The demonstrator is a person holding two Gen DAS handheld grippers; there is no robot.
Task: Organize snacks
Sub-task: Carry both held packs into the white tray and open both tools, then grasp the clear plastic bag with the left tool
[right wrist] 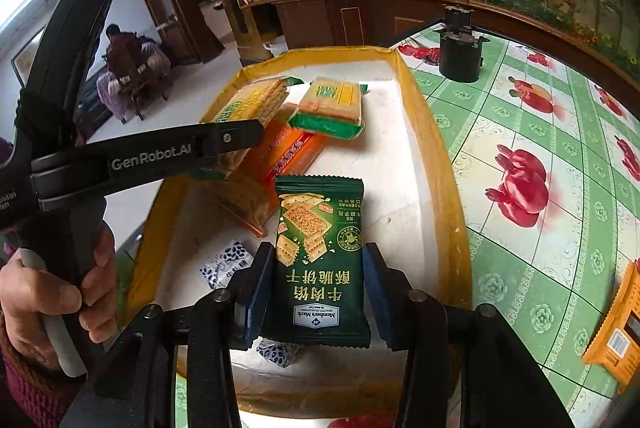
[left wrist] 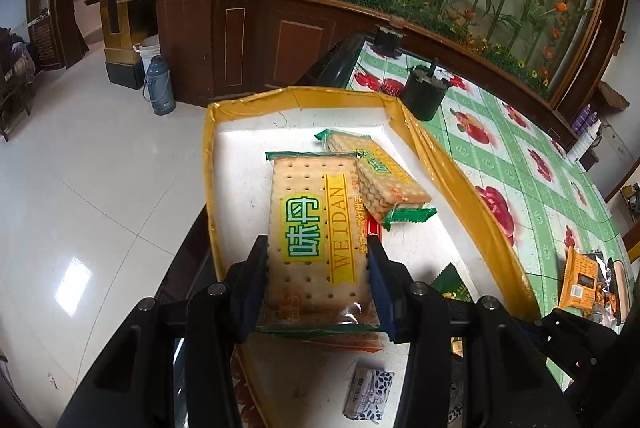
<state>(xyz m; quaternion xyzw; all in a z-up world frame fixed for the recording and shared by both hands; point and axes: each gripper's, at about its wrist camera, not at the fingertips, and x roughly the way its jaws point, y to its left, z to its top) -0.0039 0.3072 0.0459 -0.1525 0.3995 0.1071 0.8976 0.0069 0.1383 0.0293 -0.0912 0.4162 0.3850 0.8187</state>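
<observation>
Blue pads of the left gripper (left wrist: 318, 282) pressed on both long edges of a clear-wrapped cracker pack (left wrist: 316, 228) printed WEIDAN, its jaws at a middling width and plainly holding it. That pack's long axis ran straight ahead along the fingers, its far end reaching out over the white floor of the yellow-rimmed tray (left wrist: 460, 180). Beyond that far end, and a little to its right, a second cracker pack (left wrist: 380, 176) lay tilted on the tray floor, partly over something red. The right gripper (right wrist: 316, 286) likewise gripped a dark green biscuit packet (right wrist: 322, 260) by its two sides, the packet's length pointing forward and hanging above the near half of the same tray (right wrist: 440, 164). Both carried snacks were thus already above the tray, so I judged the step in hand to be setting them down inside it. What mattered was the ground ahead of each: in the right wrist view, bare white floor lay ahead and to the right of the green packet, while an orange packet (right wrist: 280, 156) and the cracker packs crowded the left and far part. A small blue-and-white wrapped sweet (right wrist: 224, 264) lay on the tray floor just left of the right gripper. More snacks, an orange bag (right wrist: 616, 332) among them, waited on the flowered tablecloth (right wrist: 532, 132) to the right, nearer the right hand.
</observation>
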